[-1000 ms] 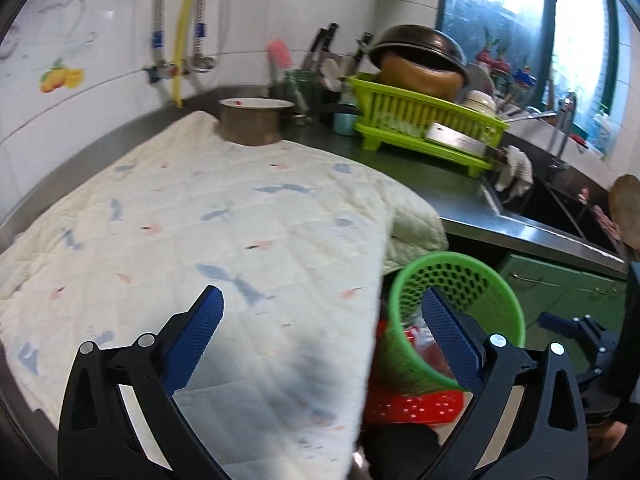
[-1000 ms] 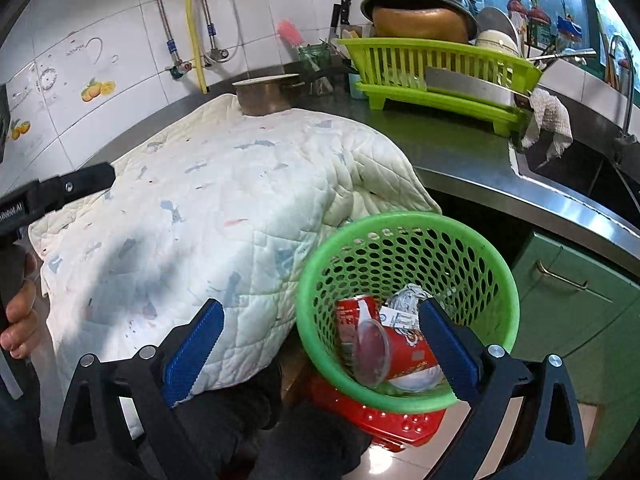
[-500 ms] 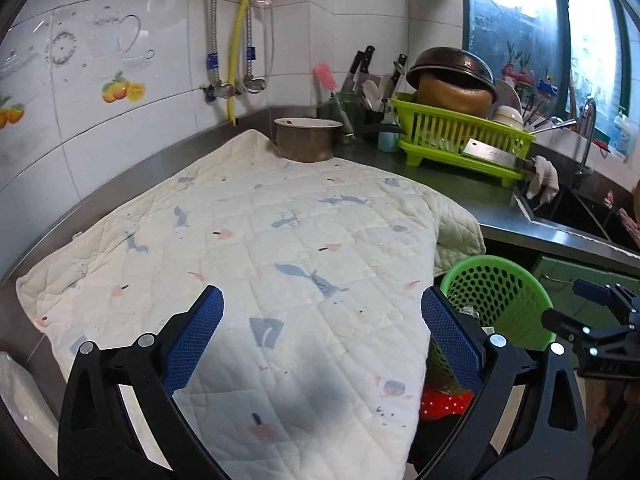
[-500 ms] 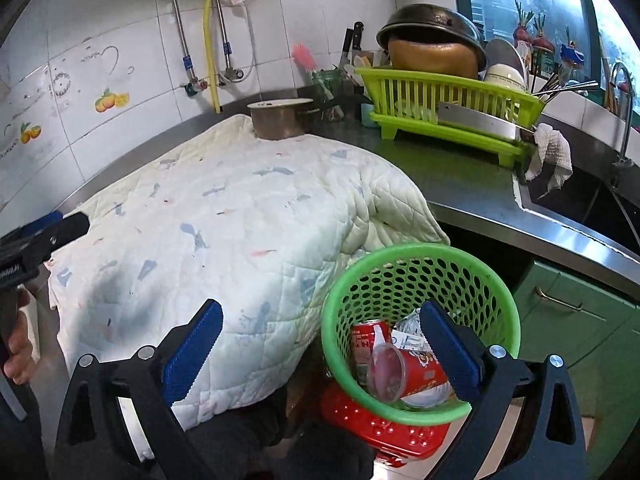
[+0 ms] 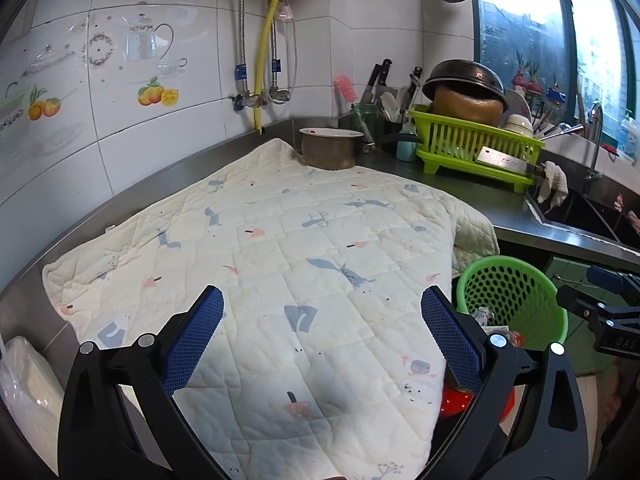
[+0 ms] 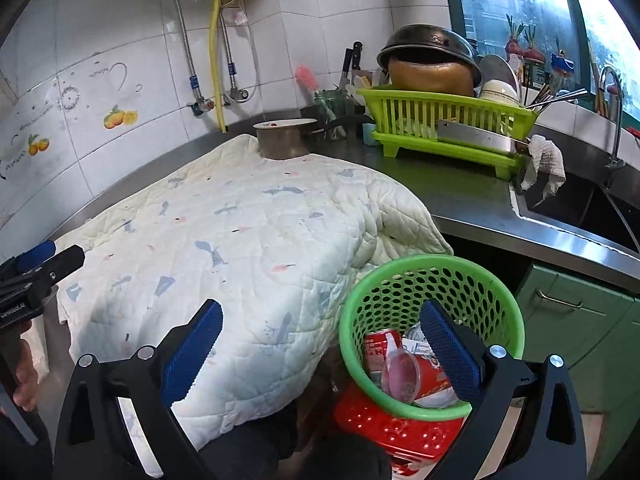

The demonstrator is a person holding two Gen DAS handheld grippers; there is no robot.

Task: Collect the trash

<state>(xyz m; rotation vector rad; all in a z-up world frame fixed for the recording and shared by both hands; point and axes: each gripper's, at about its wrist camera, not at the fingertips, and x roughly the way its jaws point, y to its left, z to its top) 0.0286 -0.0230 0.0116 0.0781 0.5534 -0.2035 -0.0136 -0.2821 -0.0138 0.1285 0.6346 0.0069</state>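
The left gripper point(image 5: 322, 336) hovers over the quilted cloth point(image 5: 280, 264) that covers the steel counter point(image 5: 460, 188), its blue-padded fingers point(image 5: 196, 332) wide apart and holding nothing. The right gripper point(image 6: 320, 350) hangs lower at the counter's edge, its jaws equally spread and empty, one finger over the cloth and the other over the green perforated basket point(image 6: 400, 280). The basket stands on a red crate point(image 6: 384, 428) just beside the hanging cloth and holds the trash: a red drink can point(image 6: 374, 350), a clear plastic cup point(image 6: 400, 372) and crumpled wrappers; their print is too small to read. A hand point(image 6: 22, 376) grips the other tool's handle at the right view's left edge, where partial white lettering reads "GenRobot.AI"
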